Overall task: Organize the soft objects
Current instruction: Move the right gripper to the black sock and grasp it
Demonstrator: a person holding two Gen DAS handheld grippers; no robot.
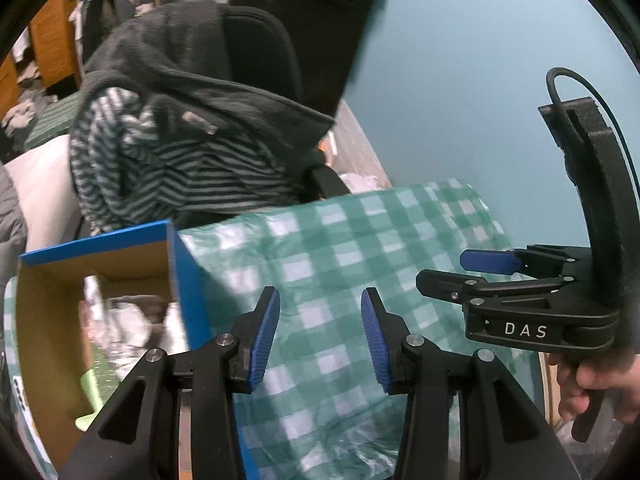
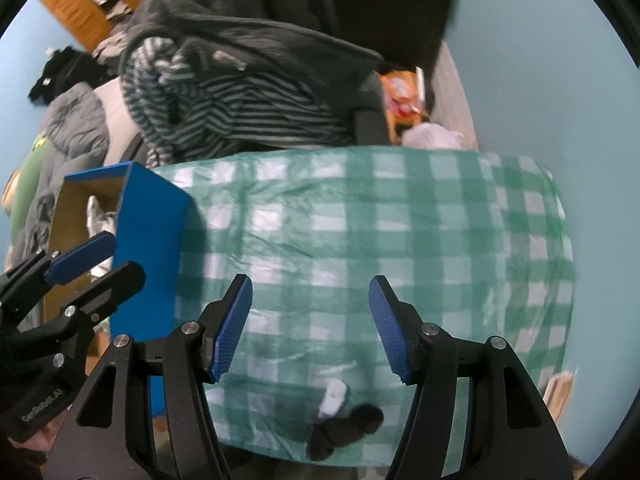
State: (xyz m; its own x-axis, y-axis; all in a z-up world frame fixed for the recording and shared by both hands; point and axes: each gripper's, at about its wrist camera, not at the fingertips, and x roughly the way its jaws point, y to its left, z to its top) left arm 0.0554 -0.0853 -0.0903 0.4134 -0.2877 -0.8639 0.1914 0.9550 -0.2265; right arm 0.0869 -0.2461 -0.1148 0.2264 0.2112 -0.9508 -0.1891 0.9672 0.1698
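Note:
A small black and white soft object [image 2: 340, 420] lies on the green checked cloth [image 2: 360, 232] near its front edge, just below my right gripper [image 2: 310, 328], which is open and empty above it. A blue cardboard box [image 1: 100, 300] with several pale soft things inside stands at the cloth's left; it also shows in the right wrist view [image 2: 152, 232]. My left gripper [image 1: 320, 338] is open and empty over the cloth [image 1: 360, 260] beside the box's right wall. The right gripper shows in the left wrist view [image 1: 472, 272], and the left gripper in the right wrist view [image 2: 104, 260].
A black chair [image 1: 260, 52] behind the table carries a dark grey hoodie with striped lining [image 1: 180, 128]. A light blue wall [image 1: 460, 80] is on the right. Grey clothing [image 2: 68, 140] is piled at the left, orange items [image 2: 400, 92] behind the chair.

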